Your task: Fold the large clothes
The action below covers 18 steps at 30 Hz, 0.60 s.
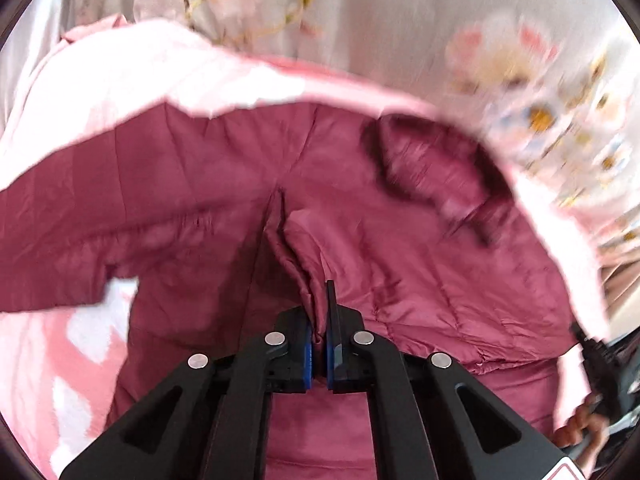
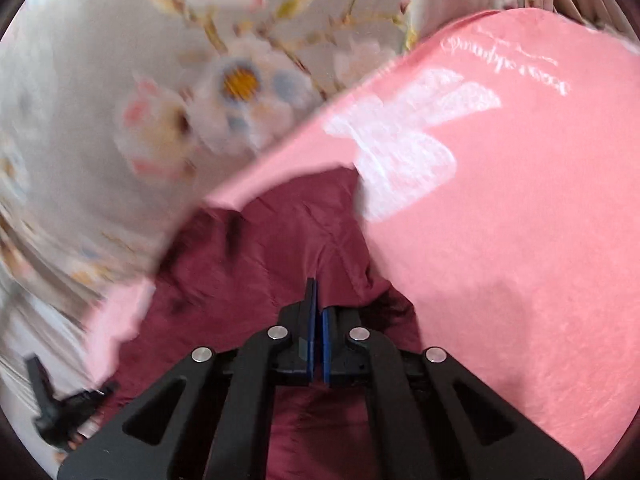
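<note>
A large maroon quilted jacket [image 1: 248, 184] hangs spread out in the left wrist view, over a pink blanket [image 1: 120, 72]. My left gripper [image 1: 320, 320] is shut on a pinched fold of the jacket's fabric. In the right wrist view the same maroon jacket [image 2: 260, 264] lies below the pink blanket [image 2: 520, 220]. My right gripper [image 2: 318, 320] is shut with jacket fabric around its fingers; the pinched cloth is mostly hidden. The right gripper also shows at the right edge of the left wrist view [image 1: 600, 364], and the left gripper at the lower left of the right wrist view [image 2: 52, 408].
A pale floral bed sheet [image 1: 400, 8] lies behind the blanket and fills the upper left of the right wrist view [image 2: 140, 100]. The pink blanket carries white patches and script [image 2: 400, 140]. Both views are motion-blurred.
</note>
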### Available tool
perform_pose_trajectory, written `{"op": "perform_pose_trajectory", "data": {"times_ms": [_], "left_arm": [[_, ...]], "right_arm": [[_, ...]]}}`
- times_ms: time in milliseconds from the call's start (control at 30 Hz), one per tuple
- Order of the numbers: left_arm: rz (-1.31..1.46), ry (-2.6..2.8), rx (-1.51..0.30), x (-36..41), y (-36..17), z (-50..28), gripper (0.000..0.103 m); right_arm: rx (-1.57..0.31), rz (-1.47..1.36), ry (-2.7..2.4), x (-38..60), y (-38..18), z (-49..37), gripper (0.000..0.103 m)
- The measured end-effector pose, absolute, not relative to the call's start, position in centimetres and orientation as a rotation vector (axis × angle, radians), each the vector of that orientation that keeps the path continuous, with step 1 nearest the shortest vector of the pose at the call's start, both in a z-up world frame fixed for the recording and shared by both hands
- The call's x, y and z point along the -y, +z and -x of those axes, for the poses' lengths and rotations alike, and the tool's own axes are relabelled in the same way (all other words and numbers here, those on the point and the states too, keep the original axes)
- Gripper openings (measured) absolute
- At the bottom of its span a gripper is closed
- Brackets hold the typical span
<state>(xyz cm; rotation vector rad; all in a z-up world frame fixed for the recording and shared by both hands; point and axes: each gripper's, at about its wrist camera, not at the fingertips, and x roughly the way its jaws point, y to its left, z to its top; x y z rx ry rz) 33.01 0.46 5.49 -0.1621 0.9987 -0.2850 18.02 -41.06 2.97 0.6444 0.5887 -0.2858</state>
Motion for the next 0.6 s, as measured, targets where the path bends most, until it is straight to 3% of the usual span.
{"op": "perform_pose_trajectory", "data": {"times_ms": [100,300,433,600], "left_arm": [[0.106,-0.246,-1.05,0.5,1.9,-33.2,0.004],[-0.002,-0.185,-0.993,1.0,2.6,-32.2,0.014],[-0.051,-0.176,-0.944,-0.1,5.3,-31.0,0.026],[-0.016,-0.19,-0.84,1.1,10.2,-31.3,0.034]], "right_arm": [[-0.7,-0.581,-0.337,40.6,0.6,-19.1,0.001],[-0.723,-0.466,-0.423,39.4,2.1,-17.8,0.008],[-0.651,-0.408,-0.425,38.3,5.6,-16.1,0.011],[-0.634,-0.358,-0.331,35.8,8.5,-19.7,0.011]]}}
